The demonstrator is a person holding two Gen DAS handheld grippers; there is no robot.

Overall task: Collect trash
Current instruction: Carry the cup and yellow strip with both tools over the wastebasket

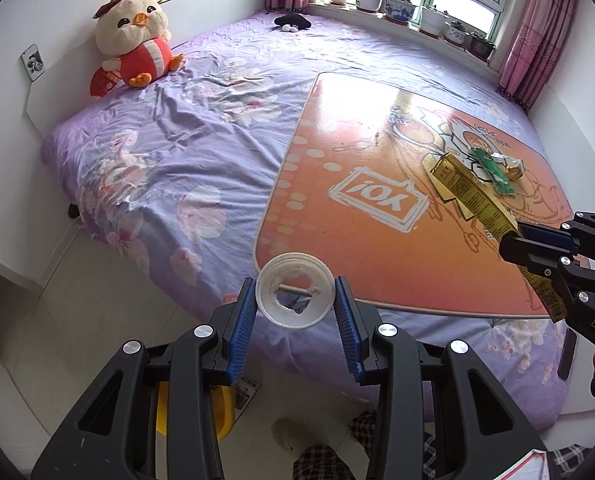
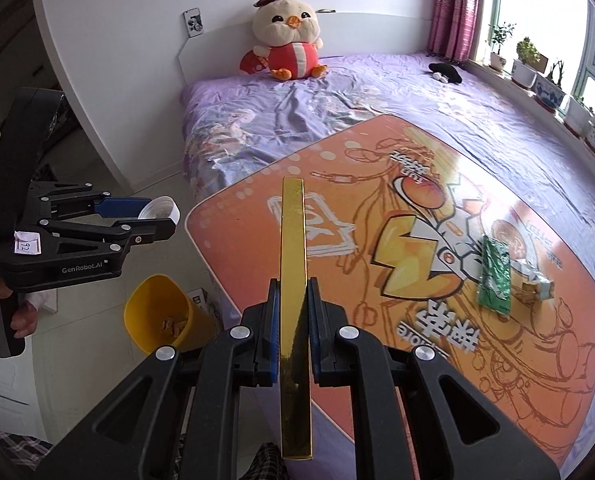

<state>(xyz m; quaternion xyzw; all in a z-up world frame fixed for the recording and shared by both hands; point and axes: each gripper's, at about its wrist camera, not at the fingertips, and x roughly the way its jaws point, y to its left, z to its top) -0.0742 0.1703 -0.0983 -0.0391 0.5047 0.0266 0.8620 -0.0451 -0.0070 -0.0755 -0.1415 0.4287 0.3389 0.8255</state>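
Note:
My left gripper (image 1: 295, 296) is shut on a white plastic lid (image 1: 295, 295) with a torn hole, held above the bed's near edge; it also shows in the right wrist view (image 2: 159, 218) with the lid (image 2: 160, 209). My right gripper (image 2: 293, 292) is shut on a long gold box (image 2: 294, 264), held upright edge-on over the orange table's corner; the box also shows in the left wrist view (image 1: 469, 192). A green wrapper (image 2: 495, 276) and a crumpled cigarette pack (image 2: 535, 280) lie on the orange table (image 2: 377, 360). A yellow bin (image 2: 165, 316) stands on the floor.
The table sits on a purple bed (image 1: 169, 152). A plush chick (image 1: 135, 40) leans on the headboard. A black item (image 1: 293, 22) lies near the window sill with potted plants (image 1: 401, 4). The person's checked trousers (image 1: 321, 460) are below.

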